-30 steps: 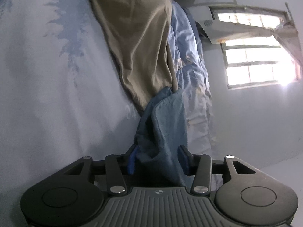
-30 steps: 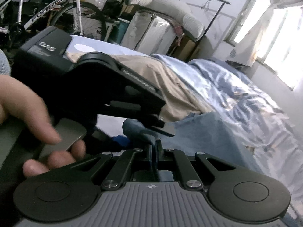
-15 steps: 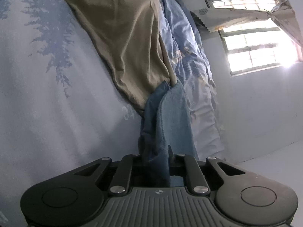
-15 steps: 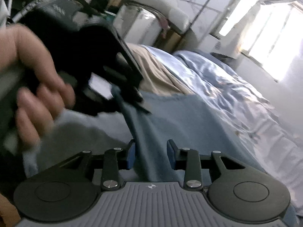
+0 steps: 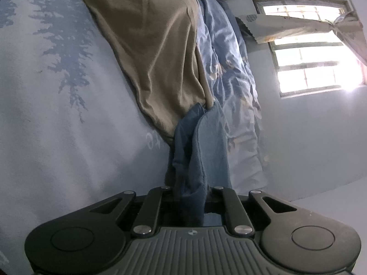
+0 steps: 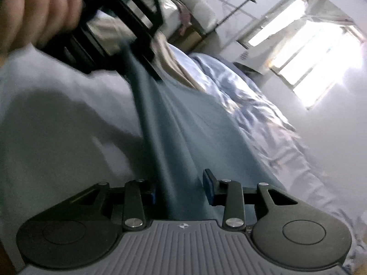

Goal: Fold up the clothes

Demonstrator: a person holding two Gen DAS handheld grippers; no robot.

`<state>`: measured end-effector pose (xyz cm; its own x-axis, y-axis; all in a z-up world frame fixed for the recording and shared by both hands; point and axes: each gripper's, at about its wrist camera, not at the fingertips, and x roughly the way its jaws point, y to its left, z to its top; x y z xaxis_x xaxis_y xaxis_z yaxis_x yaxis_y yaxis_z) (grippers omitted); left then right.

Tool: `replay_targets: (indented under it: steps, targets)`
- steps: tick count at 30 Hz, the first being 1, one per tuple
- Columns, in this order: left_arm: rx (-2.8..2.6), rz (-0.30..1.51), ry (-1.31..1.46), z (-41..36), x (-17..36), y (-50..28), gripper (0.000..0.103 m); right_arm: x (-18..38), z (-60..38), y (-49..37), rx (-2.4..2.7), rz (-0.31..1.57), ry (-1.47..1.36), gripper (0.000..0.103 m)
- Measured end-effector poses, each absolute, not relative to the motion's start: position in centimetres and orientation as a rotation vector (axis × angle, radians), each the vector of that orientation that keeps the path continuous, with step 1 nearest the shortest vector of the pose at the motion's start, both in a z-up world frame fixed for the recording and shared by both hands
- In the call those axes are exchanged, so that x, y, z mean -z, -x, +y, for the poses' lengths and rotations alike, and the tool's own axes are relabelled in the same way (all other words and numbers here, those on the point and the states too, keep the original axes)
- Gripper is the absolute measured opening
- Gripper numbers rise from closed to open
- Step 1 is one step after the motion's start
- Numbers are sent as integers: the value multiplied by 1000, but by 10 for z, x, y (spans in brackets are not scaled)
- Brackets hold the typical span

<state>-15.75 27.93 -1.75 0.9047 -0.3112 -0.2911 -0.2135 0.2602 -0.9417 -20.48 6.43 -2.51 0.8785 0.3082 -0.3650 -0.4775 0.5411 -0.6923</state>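
The left gripper (image 5: pixel 190 194) pinches the blue garment (image 5: pixel 206 146), which stretches toward 12 o'clock over the bed (image 5: pixel 57 119). The right gripper (image 6: pixel 181 188) stands open around its edge; closing late risks the cloth slipping free.

The things are carried by a bed (image 5: pixel 57 126) covered with a pale sheet (image 5: pixel 45 160) on which a darker blue tree pattern is printed. A tan garment (image 5: pixel 156 57) is spread directly on the sheet, its edge running diagonally across it. A crumpled light-blue duvet (image 5: pixel 229 80) is bunched along the far side of the bed, just beside the tan garment and touching it. A blue garment (image 6: pixel 195 119) is draped across the sheet toward the duvet; how much of it actually rests flat cannot be told, as the right wrist view is blurred.
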Motion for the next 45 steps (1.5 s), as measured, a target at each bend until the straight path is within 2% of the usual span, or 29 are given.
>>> replay_targets:
  steps: [19, 30, 32, 36, 38, 45]
  targets:
    - [40, 426, 1357, 285, 2, 155, 7, 41, -137, 184, -124, 374, 1010, 36]
    - [13, 409, 1352, 285, -4, 149, 6, 51, -189, 190, -86, 330, 1121, 36]
    - [8, 411, 1346, 285, -6, 149, 6, 55, -190, 190, -95, 322, 1133, 27]
    - [3, 408, 1332, 283, -10, 151, 6, 57, -191, 190, -77, 319, 1144, 21]
    - [4, 405, 1323, 283, -14, 150, 6, 53, -193, 190, -57, 315, 1139, 11]
    - [17, 373, 1287, 284, -39, 149, 6, 8, -188, 217, -50, 172, 1075, 6]
